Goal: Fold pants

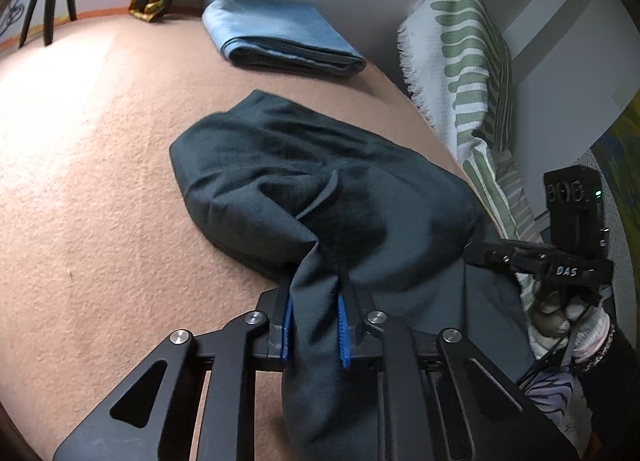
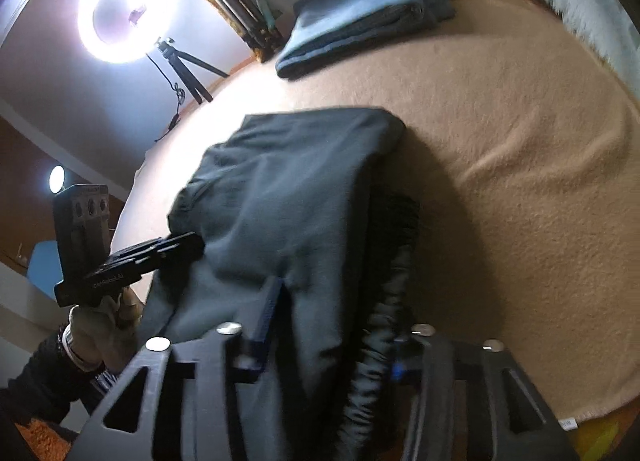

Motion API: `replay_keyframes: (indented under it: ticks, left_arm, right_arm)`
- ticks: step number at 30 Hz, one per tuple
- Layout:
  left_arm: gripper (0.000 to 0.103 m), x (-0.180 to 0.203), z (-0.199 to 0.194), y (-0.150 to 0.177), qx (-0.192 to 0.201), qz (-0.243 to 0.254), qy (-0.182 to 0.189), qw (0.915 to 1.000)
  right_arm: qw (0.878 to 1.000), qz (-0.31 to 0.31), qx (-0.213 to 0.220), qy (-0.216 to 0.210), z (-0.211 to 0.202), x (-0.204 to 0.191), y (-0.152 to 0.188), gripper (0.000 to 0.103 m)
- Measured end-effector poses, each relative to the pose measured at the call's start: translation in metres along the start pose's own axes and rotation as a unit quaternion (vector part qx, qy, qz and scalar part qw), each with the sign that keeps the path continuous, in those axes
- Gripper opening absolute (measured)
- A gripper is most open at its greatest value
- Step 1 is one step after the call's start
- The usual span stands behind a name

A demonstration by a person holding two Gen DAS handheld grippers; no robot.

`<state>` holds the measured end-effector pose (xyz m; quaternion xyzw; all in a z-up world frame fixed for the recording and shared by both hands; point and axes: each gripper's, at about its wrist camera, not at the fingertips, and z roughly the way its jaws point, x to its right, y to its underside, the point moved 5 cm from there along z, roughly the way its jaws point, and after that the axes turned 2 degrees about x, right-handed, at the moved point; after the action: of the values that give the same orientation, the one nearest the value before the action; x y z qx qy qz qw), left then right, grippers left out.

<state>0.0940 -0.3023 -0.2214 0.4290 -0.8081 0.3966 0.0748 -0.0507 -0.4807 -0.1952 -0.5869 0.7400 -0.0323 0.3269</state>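
Dark grey pants (image 1: 304, 177) lie bunched on a peach blanket (image 1: 100, 181). My left gripper (image 1: 316, 301) is shut on a fold of the pants near their close edge, cloth hanging between its blue pads. My right gripper (image 2: 332, 309) is shut on the pants (image 2: 288, 189) near the ribbed waistband (image 2: 384, 325), lifting them off the blanket (image 2: 520, 181). Each gripper shows in the other's view: the right one (image 1: 492, 255) at the pants' right side, the left one (image 2: 188, 241) at their left side.
A folded blue garment (image 1: 276, 37) lies at the far side of the blanket, also in the right wrist view (image 2: 360, 17). A green-striped white pillow (image 1: 464, 57) stands to the right. A ring light on a tripod (image 2: 124, 13) stands at the far edge.
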Motion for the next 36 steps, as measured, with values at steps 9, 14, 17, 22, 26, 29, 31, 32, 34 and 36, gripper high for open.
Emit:
replay_keyframes:
  ticks: [9,14,17,22,26,29,31,32,34,36]
  left_arm:
    - [0.011,0.004,-0.009,-0.002,0.014,0.01,0.003,0.9998]
    - [0.009,0.011,-0.017,-0.006,0.024,0.016,0.011,0.9995]
    - [0.008,0.022,-0.027,-0.011,0.037,0.036,0.017,0.9985]
    - [0.007,0.028,-0.032,-0.012,0.042,0.061,0.013,0.9972]
    - [0.006,0.02,-0.032,-0.012,0.039,0.042,0.016,0.9982]
    - [0.006,0.025,-0.041,-0.019,0.051,0.05,0.019,0.9972]
    - [0.005,0.029,-0.048,-0.025,0.062,0.055,0.022,0.9963]
    - [0.005,0.031,-0.05,-0.029,0.066,0.056,0.024,0.996]
    - [0.005,0.035,-0.055,-0.039,0.075,0.062,0.026,0.9949]
    - [0.005,0.039,-0.064,-0.053,0.091,0.066,0.029,0.9933]
  right_arm:
    - [1.0,0.0,0.01,0.013,-0.003,-0.008,-0.004,0.023]
    - [1.0,0.002,0.019,0.021,-0.005,-0.013,-0.006,0.021]
    - [0.999,-0.014,0.034,0.025,-0.013,-0.026,-0.011,0.017]
    - [0.997,-0.05,0.03,0.047,-0.014,-0.045,-0.018,0.016]
    - [0.997,-0.039,0.026,0.059,-0.011,-0.041,-0.014,0.015]
    - [0.996,-0.046,0.043,0.059,-0.019,-0.048,-0.016,0.014]
    - [0.995,-0.056,0.055,0.067,-0.025,-0.057,-0.021,0.014]
    - [0.994,-0.061,0.06,0.07,-0.028,-0.061,-0.024,0.014]
    - [0.991,-0.081,0.076,0.077,-0.037,-0.073,-0.033,0.014]
    - [0.988,-0.091,0.088,0.083,-0.044,-0.082,-0.043,0.014]
